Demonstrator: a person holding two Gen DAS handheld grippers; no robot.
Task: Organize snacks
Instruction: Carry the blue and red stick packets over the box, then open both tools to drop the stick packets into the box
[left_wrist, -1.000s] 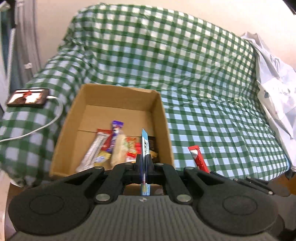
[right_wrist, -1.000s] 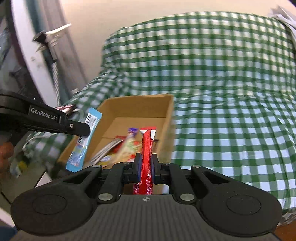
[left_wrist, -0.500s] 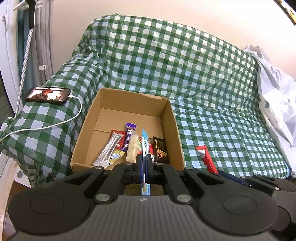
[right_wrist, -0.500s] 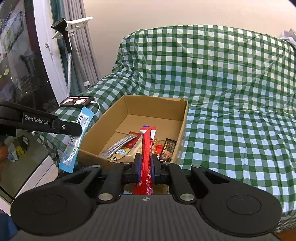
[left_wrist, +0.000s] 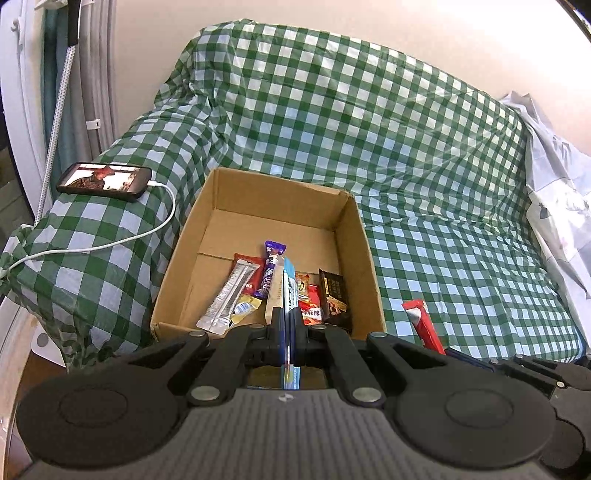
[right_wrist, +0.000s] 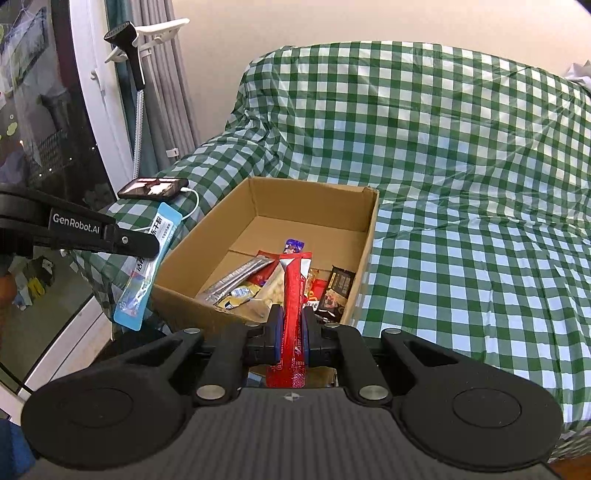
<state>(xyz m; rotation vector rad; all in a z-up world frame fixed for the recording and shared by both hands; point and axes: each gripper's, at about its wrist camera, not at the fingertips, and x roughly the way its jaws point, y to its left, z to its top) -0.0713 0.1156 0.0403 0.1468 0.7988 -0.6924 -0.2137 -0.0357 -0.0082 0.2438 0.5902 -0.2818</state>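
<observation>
Both grippers are loaded right now. The left gripper (left_wrist: 286, 325) is clamped on a thin blue packet (left_wrist: 289, 291), edge-on at 12 o'clock from its camera, over the near wall of the cardboard box (left_wrist: 354, 236). The right gripper (right_wrist: 291, 328) is pinched on a red stick snack (right_wrist: 293, 291), also hovering near the box's front edge.

What could go wrong, I reckon: both packets hang close to the near wall, so letting go this early could drop them on the rim or down the front of the sofa (left_wrist: 406, 147). The two grippers are also close together and could bump.

View differences: the right camera shows the blue packet's printed face at 9 o'clock, dangling outside the box's left wall; the left camera only gets its edge. The left view catches the red stick at 4 o'clock.
</observation>
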